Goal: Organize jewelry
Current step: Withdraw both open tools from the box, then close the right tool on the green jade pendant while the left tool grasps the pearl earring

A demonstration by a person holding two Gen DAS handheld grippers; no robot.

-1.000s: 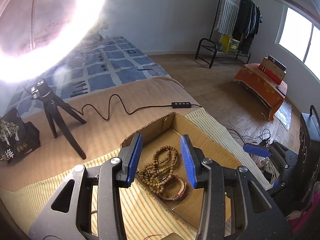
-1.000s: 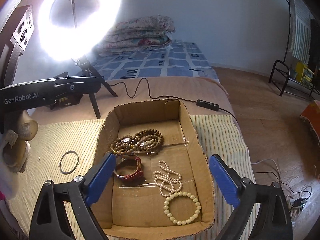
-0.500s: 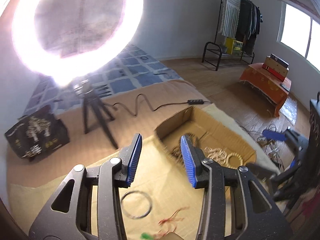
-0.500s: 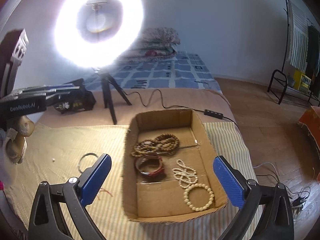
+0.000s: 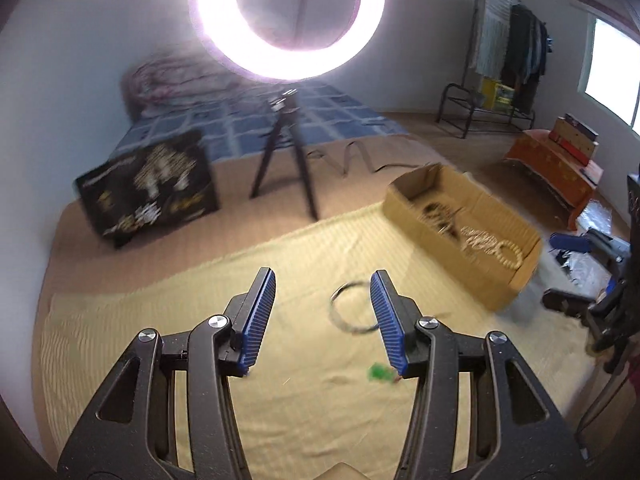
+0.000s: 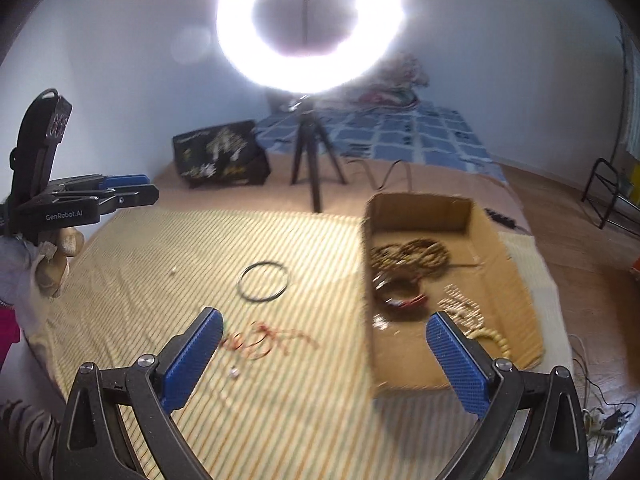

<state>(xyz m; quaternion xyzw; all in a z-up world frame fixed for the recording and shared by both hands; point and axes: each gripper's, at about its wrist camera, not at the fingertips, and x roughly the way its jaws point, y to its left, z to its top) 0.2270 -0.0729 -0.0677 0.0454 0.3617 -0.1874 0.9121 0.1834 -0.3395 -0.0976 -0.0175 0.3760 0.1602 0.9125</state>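
Observation:
A cardboard box on the striped cloth holds brown wooden beads, a red bangle and white pearl strands; it also shows in the left wrist view. A dark thin ring lies on the cloth left of the box, seen in the left wrist view beside my right finger. A red cord and a small green piece lie nearer. My left gripper is open and empty above the cloth. My right gripper is wide open and empty.
A lit ring light on a black tripod stands behind the cloth, with its cable running behind the box. A black printed bag sits at the back left. The bed edge drops to the wooden floor on the right.
Both grippers have swung left, away from the box and over the cloth. The left gripper, earlier above the box's beads, is now beside the dark ring. Both stay open.

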